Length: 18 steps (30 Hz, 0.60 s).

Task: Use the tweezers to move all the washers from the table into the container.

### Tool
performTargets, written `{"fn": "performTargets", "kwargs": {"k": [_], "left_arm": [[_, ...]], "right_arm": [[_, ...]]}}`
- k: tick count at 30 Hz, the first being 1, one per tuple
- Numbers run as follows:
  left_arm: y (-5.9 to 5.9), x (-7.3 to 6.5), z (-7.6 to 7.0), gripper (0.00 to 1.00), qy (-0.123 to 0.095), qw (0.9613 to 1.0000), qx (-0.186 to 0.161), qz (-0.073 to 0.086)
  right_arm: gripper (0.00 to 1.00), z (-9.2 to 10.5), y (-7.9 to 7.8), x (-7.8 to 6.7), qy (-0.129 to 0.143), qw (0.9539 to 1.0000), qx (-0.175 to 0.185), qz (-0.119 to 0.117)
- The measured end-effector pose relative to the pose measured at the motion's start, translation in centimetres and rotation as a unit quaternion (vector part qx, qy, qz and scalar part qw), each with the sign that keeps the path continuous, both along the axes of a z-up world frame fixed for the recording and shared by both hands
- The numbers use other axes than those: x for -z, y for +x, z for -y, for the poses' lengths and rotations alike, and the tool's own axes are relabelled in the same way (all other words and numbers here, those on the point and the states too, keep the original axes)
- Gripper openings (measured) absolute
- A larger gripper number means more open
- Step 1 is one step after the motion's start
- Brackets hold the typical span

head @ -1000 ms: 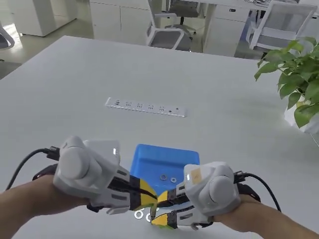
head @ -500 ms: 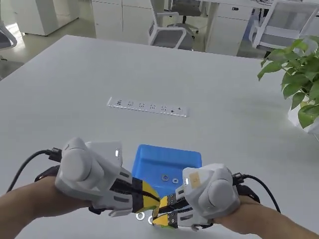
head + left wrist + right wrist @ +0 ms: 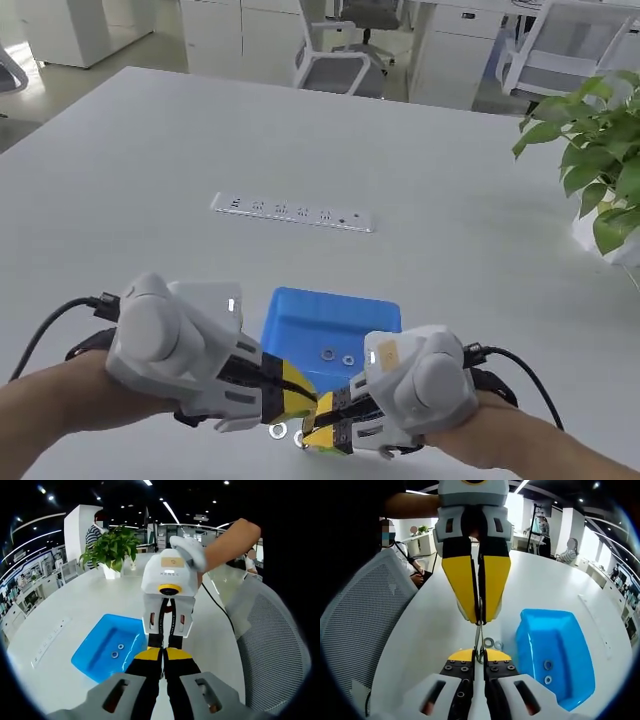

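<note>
Little has shifted since a second ago: my left gripper point(image 3: 480, 617) and right gripper point(image 3: 480, 657) stay clenched on the tweezers point(image 3: 479, 635), tips hidden; two washers point(image 3: 489, 642) lie beside the container point(image 3: 570, 625).

The container point(image 3: 300, 310) is glossy blue plastic; the washers point(image 3: 489, 642) are shiny metal. The table point(image 3: 300, 130) is smooth, matt white. The tweezers point(image 3: 479, 630) are thin bright metal. The chair point(image 3: 275, 640) is grey mesh.

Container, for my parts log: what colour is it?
Blue container, clearest in the right gripper view.
</note>
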<state>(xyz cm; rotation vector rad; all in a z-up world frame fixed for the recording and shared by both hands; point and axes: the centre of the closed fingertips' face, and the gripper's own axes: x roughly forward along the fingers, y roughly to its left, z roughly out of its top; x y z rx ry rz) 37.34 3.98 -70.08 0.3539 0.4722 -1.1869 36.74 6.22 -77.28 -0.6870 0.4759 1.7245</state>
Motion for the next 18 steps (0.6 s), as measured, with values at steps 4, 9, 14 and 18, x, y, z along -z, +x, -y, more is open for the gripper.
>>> {"fn": "performTargets", "kwargs": {"k": [4,9,14,18], "left_arm": [[0.01,0.0,0.01,0.06,0.001,1.0,-0.001,-0.001],[-0.02,0.01,-0.04,0.06,-0.001,1.0,-0.004,-0.007],[-0.2,0.01,-0.12,0.11,-0.002,0.9999,-0.005,-0.011],[-0.35,-0.31,-0.4,0.15,-0.006,0.9999,-0.008,-0.009]], "right_arm": [[0.05,0.03,0.01,-0.01,0.002,1.0,0.005,-0.003],[0.06,0.03,-0.01,-0.04,0.0,1.0,0.003,-0.001],[0.06,0.08,0.03,-0.04,-0.001,1.0,0.001,0.002],[0.06,0.17,-0.04,-0.04,-0.003,1.0,0.0,0.005]]}}
